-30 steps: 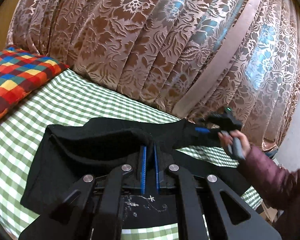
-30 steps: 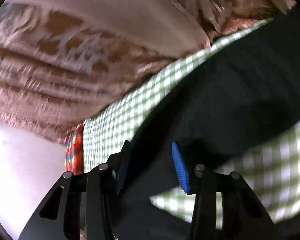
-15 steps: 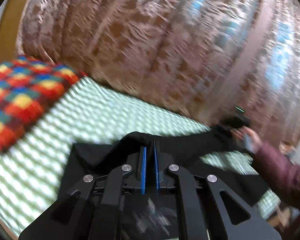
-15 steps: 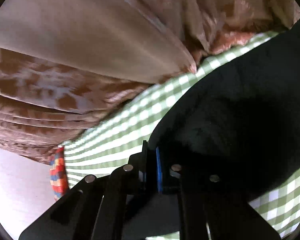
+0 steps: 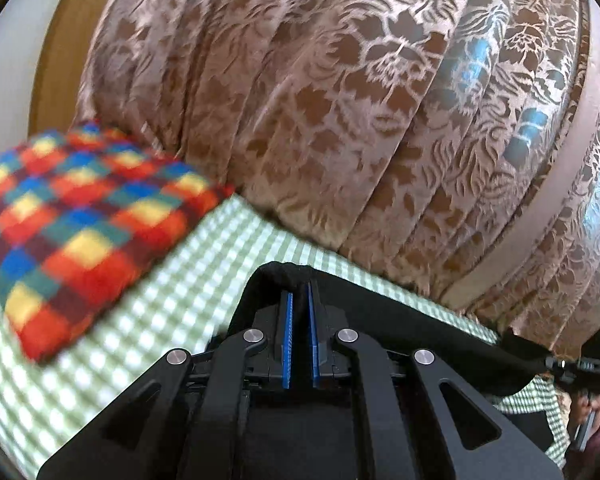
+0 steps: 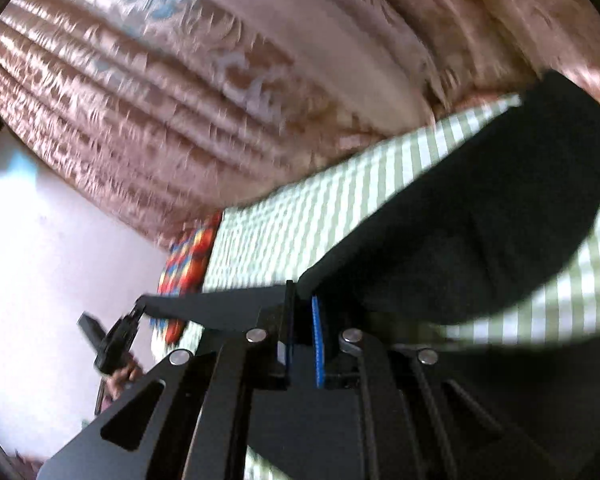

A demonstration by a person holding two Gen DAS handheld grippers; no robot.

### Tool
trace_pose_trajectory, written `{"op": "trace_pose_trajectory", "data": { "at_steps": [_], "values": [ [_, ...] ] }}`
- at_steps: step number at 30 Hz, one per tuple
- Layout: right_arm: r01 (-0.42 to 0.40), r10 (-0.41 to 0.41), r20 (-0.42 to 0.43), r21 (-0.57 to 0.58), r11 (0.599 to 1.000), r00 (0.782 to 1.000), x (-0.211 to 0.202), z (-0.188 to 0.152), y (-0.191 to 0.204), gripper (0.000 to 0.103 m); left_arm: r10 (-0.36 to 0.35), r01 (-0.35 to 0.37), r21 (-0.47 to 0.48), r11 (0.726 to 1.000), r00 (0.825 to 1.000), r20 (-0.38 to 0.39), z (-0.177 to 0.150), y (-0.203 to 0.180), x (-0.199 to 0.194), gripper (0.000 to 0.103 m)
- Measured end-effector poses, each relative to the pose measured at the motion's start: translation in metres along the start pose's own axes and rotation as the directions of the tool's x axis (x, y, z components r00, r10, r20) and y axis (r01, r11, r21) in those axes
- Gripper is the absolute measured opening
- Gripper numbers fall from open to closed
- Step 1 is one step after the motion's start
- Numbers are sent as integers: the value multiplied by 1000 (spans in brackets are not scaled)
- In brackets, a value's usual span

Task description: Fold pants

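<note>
Clamped tight in left gripper [image 5: 299, 308] and right gripper [image 6: 303, 312]: soft black pants [image 5: 428, 332], stretched ahead over checked cloth [image 5: 112, 344] before patterned curtains [image 5: 340, 120].

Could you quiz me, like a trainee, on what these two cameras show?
1. True or false: the left tongs are shut on the black pants.
2. What lies on the green checked sheet, left of the pants, in the left wrist view? A) a folded towel B) a multicoloured checked pillow C) a shoe
3. Fill in: behind the bed hangs a brown floral ____.

Key
1. True; the right tongs are shut on the pants too, so the cloth spans between both.
2. B, the multicoloured checked pillow.
3. Curtain: the brown floral curtain.
</note>
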State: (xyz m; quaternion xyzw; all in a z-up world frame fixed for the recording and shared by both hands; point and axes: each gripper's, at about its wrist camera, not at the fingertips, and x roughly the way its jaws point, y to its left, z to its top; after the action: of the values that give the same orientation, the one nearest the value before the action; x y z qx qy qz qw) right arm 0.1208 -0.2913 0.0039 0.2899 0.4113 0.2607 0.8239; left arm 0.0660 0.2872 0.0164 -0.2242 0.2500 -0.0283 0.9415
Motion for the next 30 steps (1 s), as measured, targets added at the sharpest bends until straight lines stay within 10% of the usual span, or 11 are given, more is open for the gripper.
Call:
{"op": "trace_pose_trajectory", "data": {
  "at_steps": [10,17,21,28,30],
  "values": [
    [114,-99,-184,70,991,978,21,-112,-48,6,38,-91,-244,965,977,-210,-108,65,-36,9],
    [130,-115,-194,69,989,974,28,-115,-59,6,-101,6,-489,872,981,-168,-126,81,-70,13],
    [126,-110,-191,71,989,975,27,-117,-62,6,-197,94,-585,806,974,-115,-118,76,-67,50],
    [117,-101,-182,82,990,978,26,-116,-61,6,-94,-89,-587,805,957,-274,-112,59,-18,50],
    [116,-101,-176,76,990,979,23,-113,-59,6,-50,-117,-563,818,961,-273,-103,55,-11,11]
  ]
}}
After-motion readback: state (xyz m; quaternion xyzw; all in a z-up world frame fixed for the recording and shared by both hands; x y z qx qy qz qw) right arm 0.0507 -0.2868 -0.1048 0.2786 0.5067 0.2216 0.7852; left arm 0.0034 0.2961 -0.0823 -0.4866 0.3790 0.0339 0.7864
